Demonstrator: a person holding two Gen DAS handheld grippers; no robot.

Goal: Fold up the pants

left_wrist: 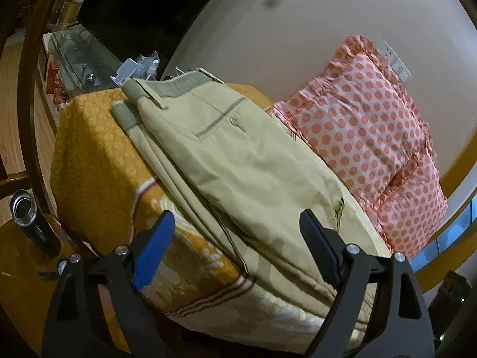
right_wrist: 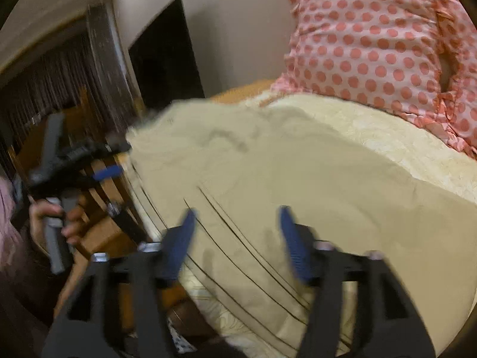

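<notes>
Beige pants (left_wrist: pixel 238 161) lie folded lengthwise on an orange and cream bedspread (left_wrist: pixel 92 155), waistband at the far end, back pocket up. My left gripper (left_wrist: pixel 238 223) is open and empty, hovering over the near leg part. In the blurred right wrist view the same pants (right_wrist: pixel 268 185) spread across the bed, with stacked layer edges showing near the front. My right gripper (right_wrist: pixel 237 217) is open and empty just above those edges. The left gripper (right_wrist: pixel 101 161) also shows there, held in a hand at the bed's left edge.
A pink polka-dot pillow (left_wrist: pixel 378 149) lies right of the pants, also in the right wrist view (right_wrist: pixel 372 38). A dark metal bottle (left_wrist: pixel 26 217) stands on a wooden surface at left. A glass shelf (left_wrist: pixel 80 56) with small items is behind the bed.
</notes>
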